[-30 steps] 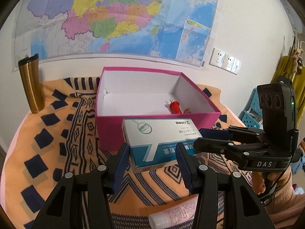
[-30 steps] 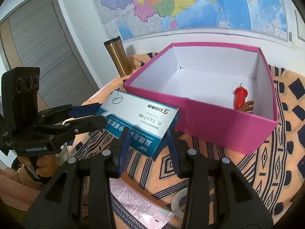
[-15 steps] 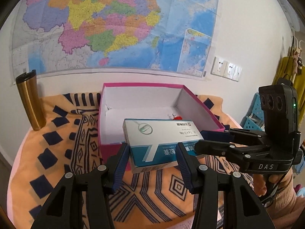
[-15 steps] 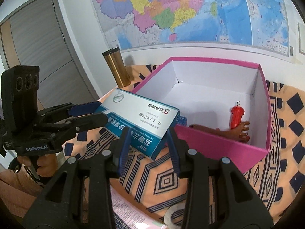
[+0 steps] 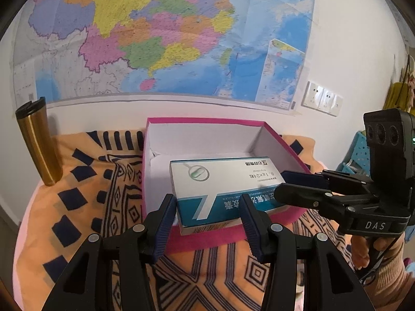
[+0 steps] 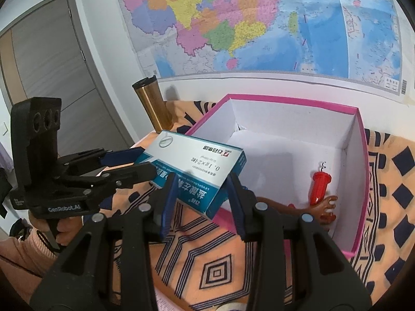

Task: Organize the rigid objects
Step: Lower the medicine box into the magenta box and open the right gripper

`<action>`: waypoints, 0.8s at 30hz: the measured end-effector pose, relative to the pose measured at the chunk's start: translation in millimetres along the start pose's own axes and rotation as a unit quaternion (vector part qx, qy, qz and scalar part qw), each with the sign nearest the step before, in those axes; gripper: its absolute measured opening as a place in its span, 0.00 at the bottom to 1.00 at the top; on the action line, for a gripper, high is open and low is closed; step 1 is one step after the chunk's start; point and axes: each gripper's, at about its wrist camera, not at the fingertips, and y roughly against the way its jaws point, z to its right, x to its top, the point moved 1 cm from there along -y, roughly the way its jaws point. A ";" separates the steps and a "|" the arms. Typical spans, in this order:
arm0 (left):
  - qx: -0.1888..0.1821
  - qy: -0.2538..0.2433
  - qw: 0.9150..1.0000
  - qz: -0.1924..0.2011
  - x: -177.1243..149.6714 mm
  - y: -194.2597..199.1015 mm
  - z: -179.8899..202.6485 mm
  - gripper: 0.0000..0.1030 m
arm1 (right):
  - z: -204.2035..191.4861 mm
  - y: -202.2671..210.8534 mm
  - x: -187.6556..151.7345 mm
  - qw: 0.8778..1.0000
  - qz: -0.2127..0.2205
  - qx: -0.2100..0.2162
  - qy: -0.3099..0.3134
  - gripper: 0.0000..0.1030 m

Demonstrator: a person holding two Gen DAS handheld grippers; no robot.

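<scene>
Left wrist view: the left gripper (image 5: 207, 215) has its two blue-padded fingers closed against the sides of a white and teal medicine box (image 5: 223, 191), gripping its near end. The box is in the air, level, above the front part of the pink box (image 5: 205, 123), whose inside is white. The right gripper (image 5: 288, 186) comes in from the right and clamps the far right end of the medicine box. A gold tumbler (image 5: 39, 142) stands upright on the patterned orange cloth (image 5: 85, 207), well apart to the left. A map (image 5: 166, 36) hangs on the wall behind.

Right wrist view: the right gripper (image 6: 202, 197) pinches one short end of the medicine box (image 6: 199, 168), which is tilted and sits over the pink box's (image 6: 363, 181) near-left corner. The left gripper (image 6: 132, 163) holds the opposite end from the left. Inside the pink box, on its floor near the right wall, lie a red toy (image 6: 320, 186) and a brown doll leg (image 6: 311, 208), touching. The gold tumbler (image 6: 153, 106) stands beyond the corner.
</scene>
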 end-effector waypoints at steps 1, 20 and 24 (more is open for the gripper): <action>0.002 0.001 1.000 -0.002 1.5 -3.0 -1.8 0.48 | 1.0 -1.9 1.1 1.000 -0.001 -0.001 -0.001 0.41; 0.039 0.006 0.997 -0.061 3.2 -58.6 -24.7 0.48 | 28.1 -59.1 6.4 0.997 -0.069 0.003 -0.045 0.41; 0.046 0.007 0.997 -0.061 4.2 -60.7 -24.8 0.48 | 33.0 -69.4 1.0 0.995 -0.082 0.012 -0.057 0.40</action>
